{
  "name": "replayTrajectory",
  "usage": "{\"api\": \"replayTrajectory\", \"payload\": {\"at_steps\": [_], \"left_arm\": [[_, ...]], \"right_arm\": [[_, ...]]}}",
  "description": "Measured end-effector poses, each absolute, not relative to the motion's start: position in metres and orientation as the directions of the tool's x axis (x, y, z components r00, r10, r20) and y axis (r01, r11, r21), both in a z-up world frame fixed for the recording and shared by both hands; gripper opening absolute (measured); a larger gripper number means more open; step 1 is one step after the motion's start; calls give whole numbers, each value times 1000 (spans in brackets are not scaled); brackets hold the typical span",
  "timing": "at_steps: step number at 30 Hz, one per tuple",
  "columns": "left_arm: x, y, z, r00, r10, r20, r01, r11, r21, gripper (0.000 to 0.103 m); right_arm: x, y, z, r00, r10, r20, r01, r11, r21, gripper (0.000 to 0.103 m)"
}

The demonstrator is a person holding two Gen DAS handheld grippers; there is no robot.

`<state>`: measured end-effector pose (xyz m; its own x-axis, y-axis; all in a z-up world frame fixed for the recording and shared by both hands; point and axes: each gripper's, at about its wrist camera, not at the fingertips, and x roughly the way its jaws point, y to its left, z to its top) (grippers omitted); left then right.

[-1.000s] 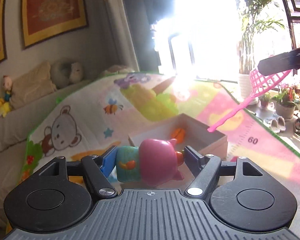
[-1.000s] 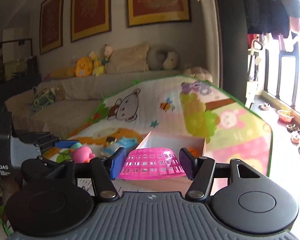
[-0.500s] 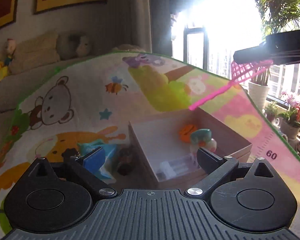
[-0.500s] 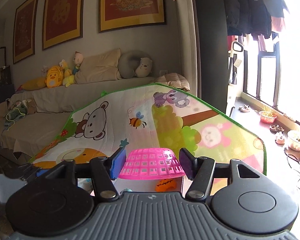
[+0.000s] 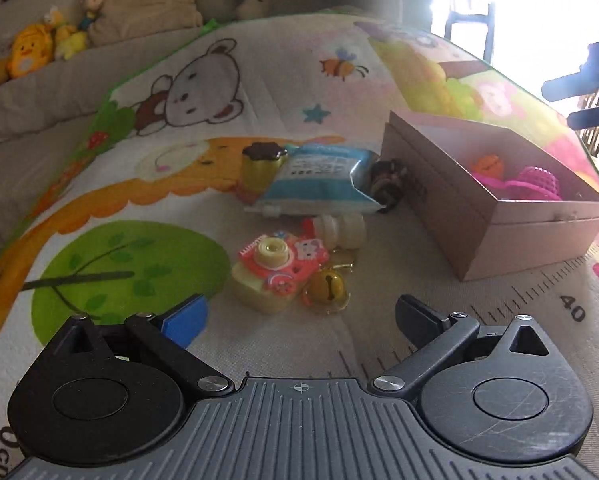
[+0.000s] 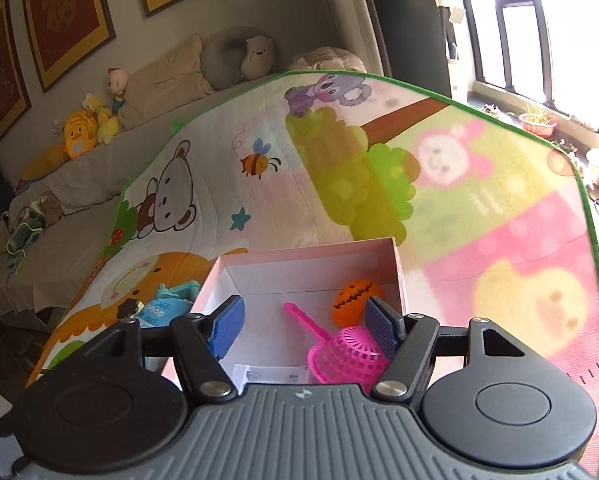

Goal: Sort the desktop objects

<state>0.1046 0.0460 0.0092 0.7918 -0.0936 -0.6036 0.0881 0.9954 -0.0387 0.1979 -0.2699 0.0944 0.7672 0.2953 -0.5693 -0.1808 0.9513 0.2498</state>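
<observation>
My left gripper (image 5: 299, 312) is open and empty, low over the play mat just in front of a pink toy camera (image 5: 277, 274) and a gold bell (image 5: 328, 289). Behind them lie a small bottle (image 5: 341, 227), a blue pouch (image 5: 319, 180), a yellow jar with a dark lid (image 5: 261, 168) and a dark furry toy (image 5: 389, 182). The pink box (image 5: 511, 220) stands to the right. My right gripper (image 6: 303, 320) is open and empty above the box (image 6: 311, 256), where the pink mesh scoop (image 6: 339, 352) lies beside an orange toy (image 6: 355, 298).
The cartoon play mat (image 5: 203, 92) covers the surface, with a ruler print along its near edge. A sofa with pillows and plush toys (image 6: 79, 132) stands behind. Windows and potted plants (image 6: 539, 120) are at the right. The right gripper shows in the left wrist view (image 5: 587, 92).
My left gripper let the pink and teal toy go and swung down left towards the loose items. My right gripper opened and the pink scoop dropped into the box.
</observation>
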Motion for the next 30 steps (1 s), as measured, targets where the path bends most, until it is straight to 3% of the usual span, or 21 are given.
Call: {"api": "replayTrajectory", "payload": {"at_steps": [7,9,10,11,18,23,30], "left_arm": [[102,55,6,784,-137,-605,86,990,-112,103],[102,57,5,784,-148,-603,84,987,-134,103],[102,58,5,784,-153,-602,82,986,-144,103],[103,59,4,782,-159,-602,81,985,-154,103],[105,64,3,772,-183,-609,80,978,-192,103],[99,62,4,761,-200,-618,112,978,-178,103],[81,46,4,733,-207,-648,222,973,-59,103]], "right_arm": [[262,-132,97,569,388,-725,-342,913,220,67],[292,-94,83,538,344,-770,-341,924,175,50],[307,-77,75,526,322,-787,-339,928,153,35],[321,-65,68,520,309,-797,-327,933,148,33],[395,-13,18,515,129,-847,-256,967,-9,33],[385,-21,10,408,193,-892,-313,948,62,33],[302,-41,14,276,280,-919,-461,878,129,33]]}}
